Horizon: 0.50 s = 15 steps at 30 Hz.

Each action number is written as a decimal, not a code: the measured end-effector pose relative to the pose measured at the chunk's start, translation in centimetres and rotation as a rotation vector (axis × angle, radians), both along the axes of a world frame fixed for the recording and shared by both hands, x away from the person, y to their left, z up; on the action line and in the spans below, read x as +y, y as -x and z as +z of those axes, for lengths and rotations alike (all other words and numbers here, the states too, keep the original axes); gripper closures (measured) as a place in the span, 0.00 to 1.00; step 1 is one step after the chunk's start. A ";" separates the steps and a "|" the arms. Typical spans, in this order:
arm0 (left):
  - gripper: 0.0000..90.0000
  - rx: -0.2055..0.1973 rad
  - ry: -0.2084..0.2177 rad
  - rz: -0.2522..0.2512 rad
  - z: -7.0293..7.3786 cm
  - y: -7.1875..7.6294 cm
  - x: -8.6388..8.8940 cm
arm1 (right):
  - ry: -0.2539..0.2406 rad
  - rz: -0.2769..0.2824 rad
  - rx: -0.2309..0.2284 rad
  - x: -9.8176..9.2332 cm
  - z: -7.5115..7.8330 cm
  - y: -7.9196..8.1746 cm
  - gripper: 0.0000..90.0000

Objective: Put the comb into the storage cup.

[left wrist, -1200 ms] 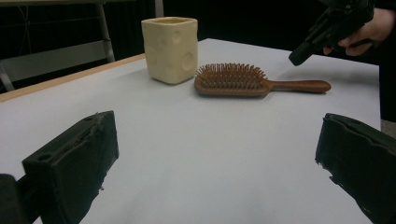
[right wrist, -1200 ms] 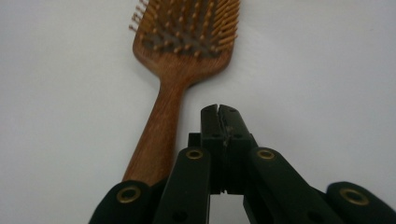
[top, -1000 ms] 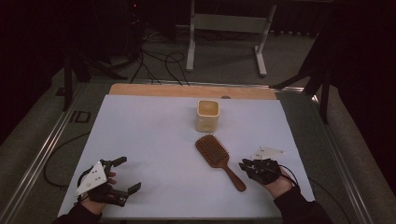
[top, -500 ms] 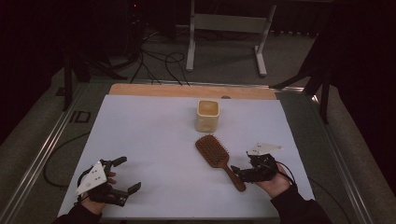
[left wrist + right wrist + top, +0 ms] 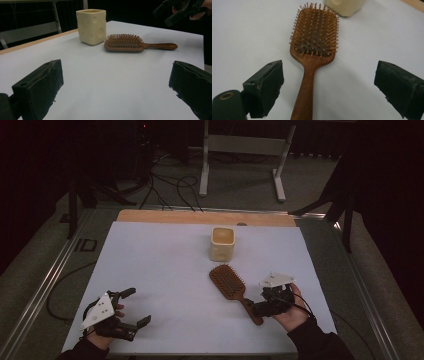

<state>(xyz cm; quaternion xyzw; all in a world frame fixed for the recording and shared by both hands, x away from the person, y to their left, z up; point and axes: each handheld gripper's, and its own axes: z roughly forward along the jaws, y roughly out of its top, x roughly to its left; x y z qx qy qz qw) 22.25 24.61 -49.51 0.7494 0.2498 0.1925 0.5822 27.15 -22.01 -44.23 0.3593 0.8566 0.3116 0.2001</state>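
A wooden paddle hairbrush lies bristles up on the white table sheet, its handle pointing to the near right. A cream cup with round dimples stands just beyond its head. My right gripper hovers open at the handle's end. In the right gripper view the handle runs up between the spread jaws of the right gripper, nearer the left one. My left gripper rests open at the near left, nothing between its jaws. The left gripper view shows the left gripper, the brush, the cup and the right gripper.
A wooden strip runs along the table's far edge. Behind it stand a metal frame and loose cables on the floor. Metal rails border the table's sides.
My right gripper has moved left and turned toward the brush, so its jaws now flank the handle's end. The left gripper, brush and cup have stayed put.
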 end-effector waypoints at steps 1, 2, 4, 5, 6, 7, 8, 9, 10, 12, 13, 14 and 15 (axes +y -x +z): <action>0.00 0.000 -0.001 0.001 0.0 0.0 0.0 | 0.004 0.005 -0.001 0.1 0.0 0.0 0.10; 0.00 0.000 0.000 0.000 0.0 0.0 0.0 | 0.009 0.008 0.004 0.2 0.1 0.0 0.10; 0.00 0.000 0.000 0.001 0.0 0.0 0.0 | 0.023 0.009 0.003 0.5 0.1 -0.1 0.10; 0.00 0.000 -0.001 0.000 0.0 0.0 0.0 | 0.024 0.009 0.005 0.6 0.1 -0.1 0.10; 0.00 0.000 -0.001 0.000 0.0 0.0 0.0 | 0.026 0.009 0.009 0.8 0.2 -0.1 0.10; 0.00 0.000 -0.002 0.000 0.0 0.0 0.0 | 0.033 0.010 0.017 0.9 0.1 -0.2 0.10; 0.00 0.000 -0.002 0.000 0.0 0.0 0.0 | 0.042 0.009 0.015 1.0 0.1 -0.2 0.10; 0.00 0.000 -0.001 0.000 0.0 0.0 0.0 | 0.047 0.010 0.018 1.2 0.1 -0.3 0.10; 0.00 0.000 -0.002 0.000 0.0 0.0 0.0 | 0.051 0.018 0.028 1.3 0.0 -0.4 0.10; 0.00 0.000 -0.002 -0.001 0.0 0.0 0.0 | 0.062 0.019 0.060 1.6 -0.3 -0.5 0.10; 0.00 0.000 -0.001 -0.001 0.0 0.0 0.0 | 0.065 0.020 0.074 1.8 -0.4 -0.6 0.10; 0.00 0.000 -0.002 -0.002 0.0 0.0 0.0 | 0.074 0.018 0.079 2.0 -0.5 -0.7 0.10; 0.00 0.000 -0.002 -0.002 0.0 0.0 0.0 | 0.076 0.016 0.084 2.1 -0.7 -0.7 0.10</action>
